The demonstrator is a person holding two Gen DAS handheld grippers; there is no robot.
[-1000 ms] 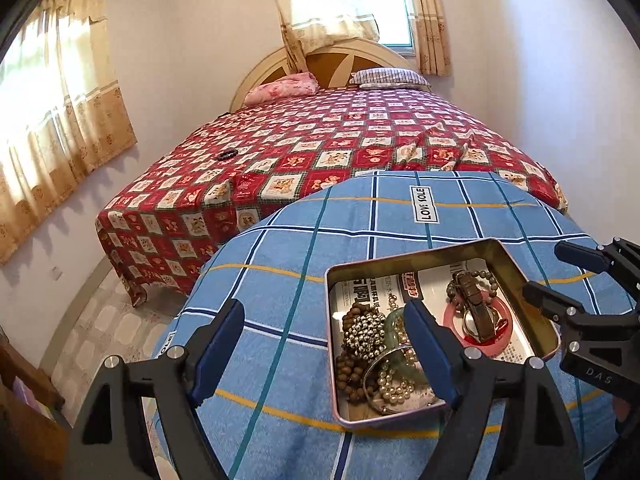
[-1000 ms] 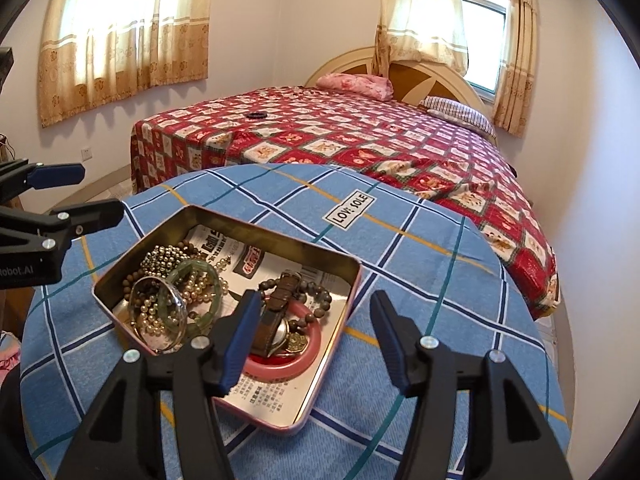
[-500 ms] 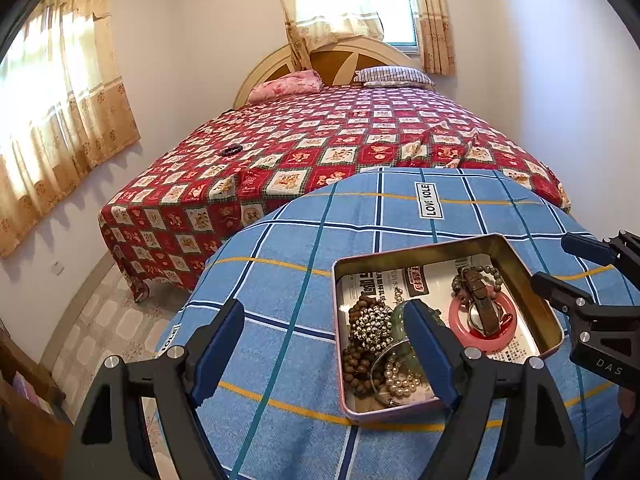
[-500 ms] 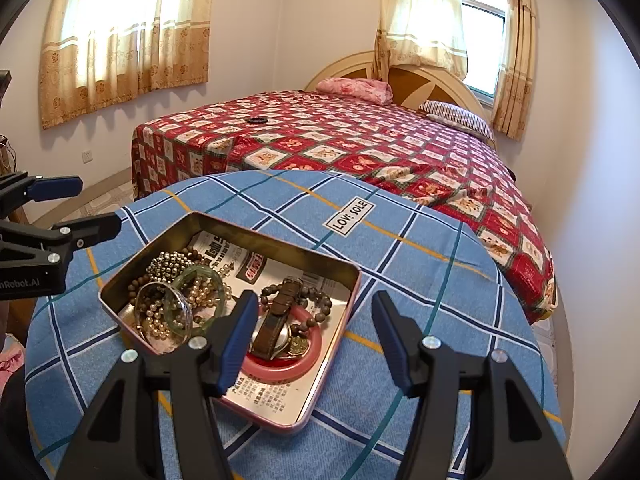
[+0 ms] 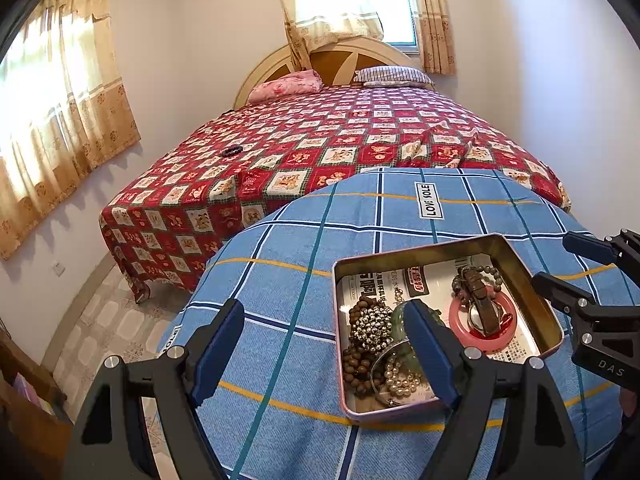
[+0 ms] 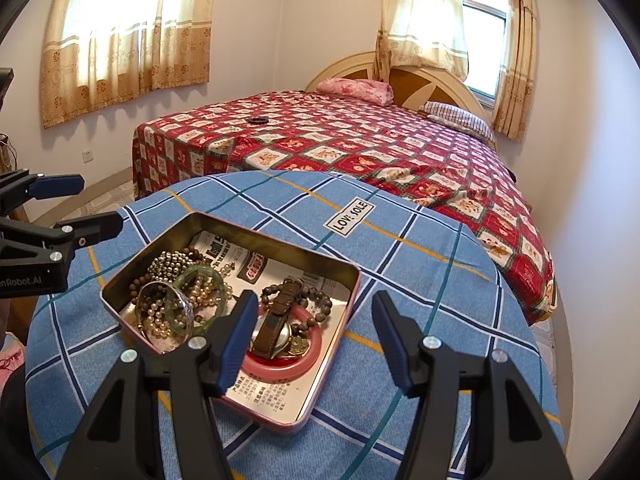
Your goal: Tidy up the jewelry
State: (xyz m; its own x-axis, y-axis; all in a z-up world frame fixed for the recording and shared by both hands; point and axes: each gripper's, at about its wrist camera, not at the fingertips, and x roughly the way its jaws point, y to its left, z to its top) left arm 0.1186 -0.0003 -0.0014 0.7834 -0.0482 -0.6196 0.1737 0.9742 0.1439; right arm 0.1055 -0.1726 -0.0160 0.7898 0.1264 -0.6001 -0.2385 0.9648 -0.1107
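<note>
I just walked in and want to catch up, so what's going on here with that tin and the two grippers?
A person holds a gripper in each hand above a table with a blue checked cloth. A shallow tin on it holds tangled jewelry: bead strands, pearls, a green bangle, a pink bangle and a brown-strapped watch. The left gripper and right gripper are both open and empty, hovering over the tin. Nothing has been picked up yet.

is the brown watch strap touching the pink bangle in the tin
Touching. The right wrist view shows the brown watch strap lying across the pink bangle, its lower end resting on the ring with no gap. The left wrist view agrees.
</note>
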